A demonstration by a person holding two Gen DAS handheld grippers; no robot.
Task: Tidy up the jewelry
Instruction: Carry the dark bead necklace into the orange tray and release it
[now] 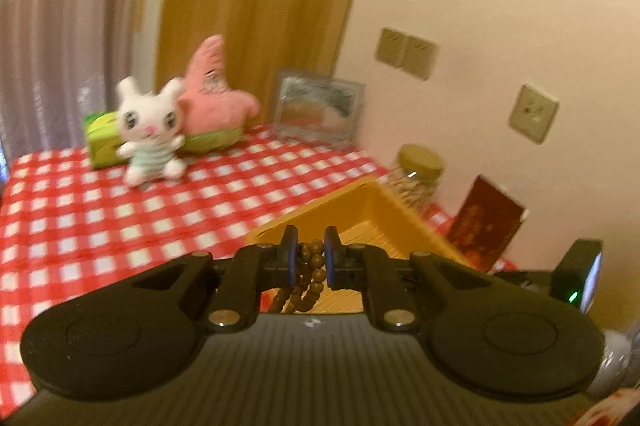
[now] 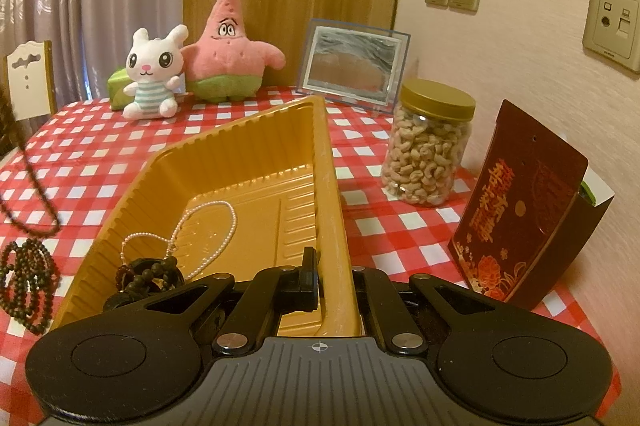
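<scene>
My left gripper is nearly closed on a string of round brown wooden beads, pinched between the pads with loops hanging beneath. It hangs over the near end of the ribbed golden-yellow plastic tray, so I judge the step in hand is dropping these beads in with the rest. To do it well I should carry the dangling loops fully past the tray's wall before letting go, low enough that they pool rather than bounce, and well clear of the rim.

My right gripper is shut on the tray's right wall, one finger inside and one outside, steadying it; I should hold it firm so the tray does not slide on the red-and-white checked tablecloth.

Inside the tray lie a thin white pearl necklace and a dark beaded bracelet. Outside it, left on the cloth, a coiled dark green bead string waits, with another dark strand trailing beyond.

Farther off stand a gold-lidded clear jar of cashews and a dark red printed box.
</scene>
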